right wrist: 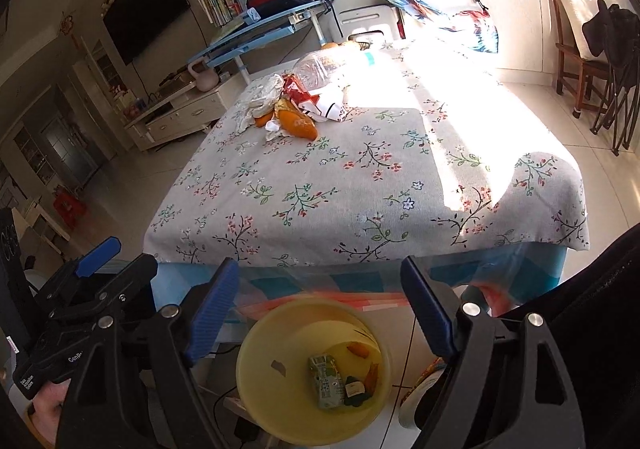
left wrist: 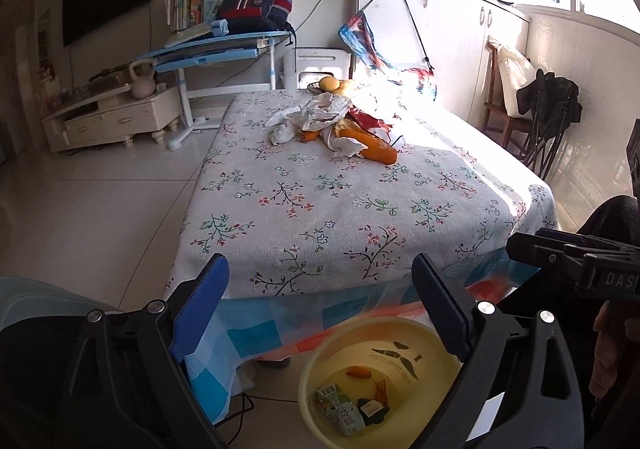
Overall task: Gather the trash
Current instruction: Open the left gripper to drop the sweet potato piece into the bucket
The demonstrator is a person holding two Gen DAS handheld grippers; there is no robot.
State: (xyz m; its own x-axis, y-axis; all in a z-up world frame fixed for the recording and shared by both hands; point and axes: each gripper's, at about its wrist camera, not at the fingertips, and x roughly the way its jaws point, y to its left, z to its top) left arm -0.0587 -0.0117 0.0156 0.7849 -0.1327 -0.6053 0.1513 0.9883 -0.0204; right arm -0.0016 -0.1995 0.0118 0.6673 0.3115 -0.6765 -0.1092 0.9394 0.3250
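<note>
**K:** Floral-cloth table filled mid-frame in both wrist views, sun washing out its right side. Trash pile sat at upper centre of the right view: crumpled tissues, orange peel, a red wrapper, a clear plastic bottle behind. Yellow bin was on the floor at bottom centre, below the table edge, already holding a small carton and a few scraps.

**M:** Grippers?

**K:** Left gripper and right gripper both had jaws spread wide, nothing held. Both hung at the near edge above the bin, well apart from the pile.

**M:** Risks, as I'd judge them?

**K:** Pile is tangled. Pinch one tissue and it probably drags peel or wrapper along, dropping bits on the cloth or floor mid-carry. Bottle is round and light, likely to roll toward the far edge if nudged. Fruit in a basket just behind the pile could be taken for trash. Glare hid part of the pile's right side, so I couldn't tell what lay there.

**M:** Bin?

**K:** Partly under the overhang in the left view. A release too far forward would land on the hanging checked cloth, not in the bin.
</note>
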